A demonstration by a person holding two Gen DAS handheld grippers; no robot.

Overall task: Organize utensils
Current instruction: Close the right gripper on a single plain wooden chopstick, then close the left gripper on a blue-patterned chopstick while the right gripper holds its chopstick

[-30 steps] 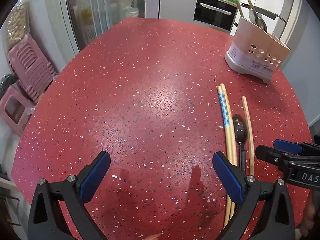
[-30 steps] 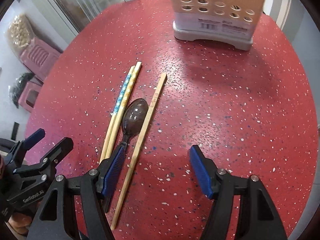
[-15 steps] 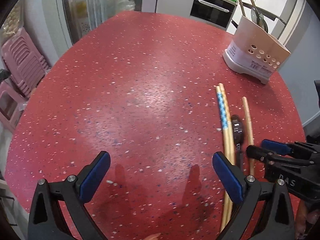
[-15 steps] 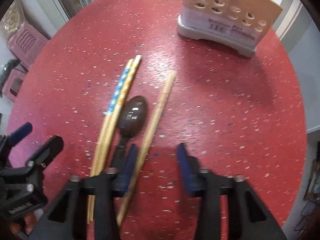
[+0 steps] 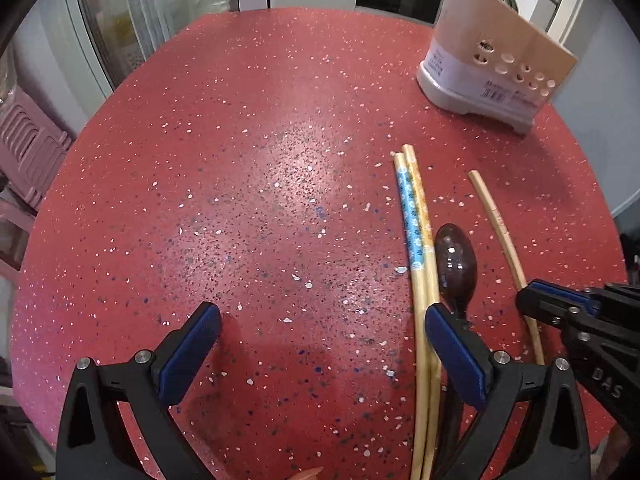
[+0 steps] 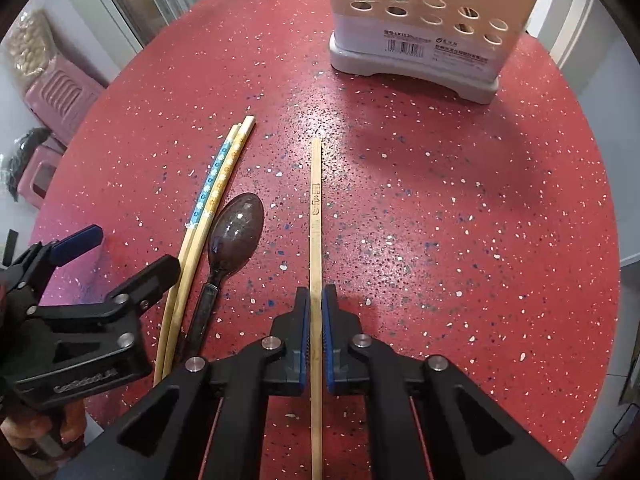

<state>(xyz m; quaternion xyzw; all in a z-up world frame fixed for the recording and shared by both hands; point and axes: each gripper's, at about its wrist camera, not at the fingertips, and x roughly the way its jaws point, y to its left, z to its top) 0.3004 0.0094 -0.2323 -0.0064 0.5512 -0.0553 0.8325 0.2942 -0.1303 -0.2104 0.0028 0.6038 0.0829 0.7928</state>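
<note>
The right tool [image 6: 315, 312] has just been closing and now clamps a single plain wooden chopstick [image 6: 315, 216] between its blue pads [image 6: 329, 336] — the stick runs straight toward twelve o'clock in the right wrist view, lying along the red speckled worktop [image 6: 460, 220]. At about ten o'clock from that grip lies a dark brown spoon [image 6: 237, 227], bowl up, and just beyond it a pair of patterned chopsticks [image 6: 218, 184], side by side and touching each other, one banded blue and one orange. The spoon's handle sits right beside the pair.

The left tool [image 5: 322, 334] hangs over the worktop with its jaws spread wide and nothing between them; its right pad [image 5: 454, 354] stands over the near part of the spoon's handle, just beside the patterned pair. In that view the right tool shows at three o'clock, pinching the plain stick.

At twelve to one o'clock, well apart from the loose pieces, stands a beige and grey utensil holder [image 6: 428, 28] with round holes in its front — some utensils already stand in it.
</note>
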